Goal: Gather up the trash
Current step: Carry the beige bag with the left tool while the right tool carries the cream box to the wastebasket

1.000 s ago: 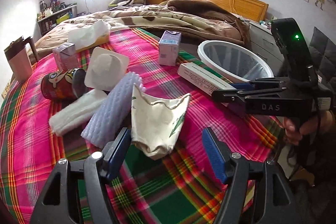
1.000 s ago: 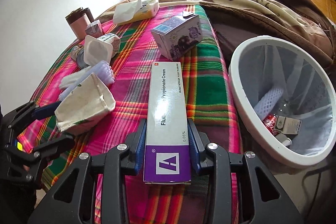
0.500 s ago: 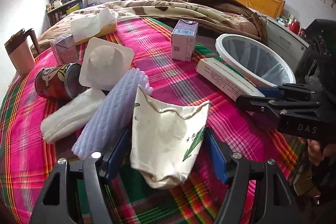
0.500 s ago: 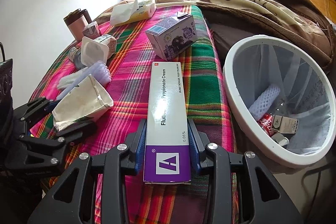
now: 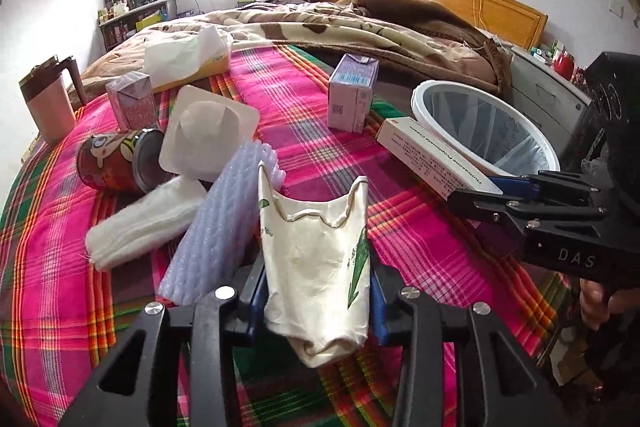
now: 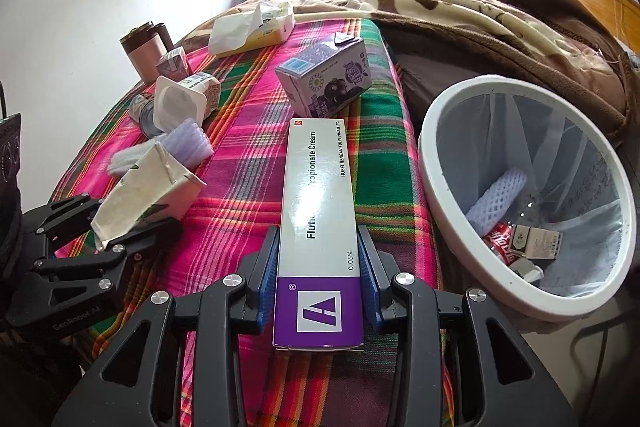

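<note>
The left gripper [image 5: 316, 301] clamps the crumpled carton [image 5: 318, 259]; the right gripper [image 6: 319, 287] grips the cream box [image 6: 318, 211] near the bed's edge, beside the bin [image 6: 436, 195].

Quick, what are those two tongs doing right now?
Left tongs: closed on the crumpled paper cup.
Right tongs: closed on the cream box.

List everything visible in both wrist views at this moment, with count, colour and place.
Paper cup: 1, cream, crushed, in left jaws.
Cream box: 1, white-purple, in right jaws.
Bin: 1, white, beside the bed, trash inside.
Foam sleeves: 2, lilac and white, on blanket.
Can: 1, red, lying.
Plastic tub: 1, white, against can.
Cartons: 2, purple and pink, upright.
Tissue box: 1, yellow, far edge.
Mug: 1, pink-brown, left edge.
Left gripper: shut.
Right gripper: shut.
</note>
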Tool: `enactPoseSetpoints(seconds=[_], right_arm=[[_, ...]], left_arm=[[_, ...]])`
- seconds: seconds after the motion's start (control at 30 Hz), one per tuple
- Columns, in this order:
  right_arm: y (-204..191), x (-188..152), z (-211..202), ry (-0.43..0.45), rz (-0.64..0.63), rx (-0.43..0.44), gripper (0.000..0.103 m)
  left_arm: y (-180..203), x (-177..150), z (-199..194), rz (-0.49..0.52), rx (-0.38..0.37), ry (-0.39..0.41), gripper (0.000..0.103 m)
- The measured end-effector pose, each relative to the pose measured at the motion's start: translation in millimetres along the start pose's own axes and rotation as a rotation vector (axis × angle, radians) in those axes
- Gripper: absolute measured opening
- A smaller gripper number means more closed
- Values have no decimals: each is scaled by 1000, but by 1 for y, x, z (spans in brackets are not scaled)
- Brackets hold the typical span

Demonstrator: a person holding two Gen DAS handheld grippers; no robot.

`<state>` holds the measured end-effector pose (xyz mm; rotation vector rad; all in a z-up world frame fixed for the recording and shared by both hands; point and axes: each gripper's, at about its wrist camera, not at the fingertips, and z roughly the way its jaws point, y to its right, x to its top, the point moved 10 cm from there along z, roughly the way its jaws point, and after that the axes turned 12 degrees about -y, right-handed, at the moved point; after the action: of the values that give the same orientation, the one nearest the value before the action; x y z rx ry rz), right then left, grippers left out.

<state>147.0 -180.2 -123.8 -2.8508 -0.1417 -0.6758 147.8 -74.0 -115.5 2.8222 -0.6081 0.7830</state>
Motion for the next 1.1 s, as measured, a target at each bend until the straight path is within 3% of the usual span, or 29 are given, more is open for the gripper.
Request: enactPoseSetpoints(seconds=[0.57, 1.1], right_arm=[[12, 9, -35, 101, 30, -13, 37], [72, 13, -62, 165, 161, -86, 37]], left_arm=[[28, 23, -33, 34, -45, 98, 41], [77, 66, -31, 73, -103, 136, 41]])
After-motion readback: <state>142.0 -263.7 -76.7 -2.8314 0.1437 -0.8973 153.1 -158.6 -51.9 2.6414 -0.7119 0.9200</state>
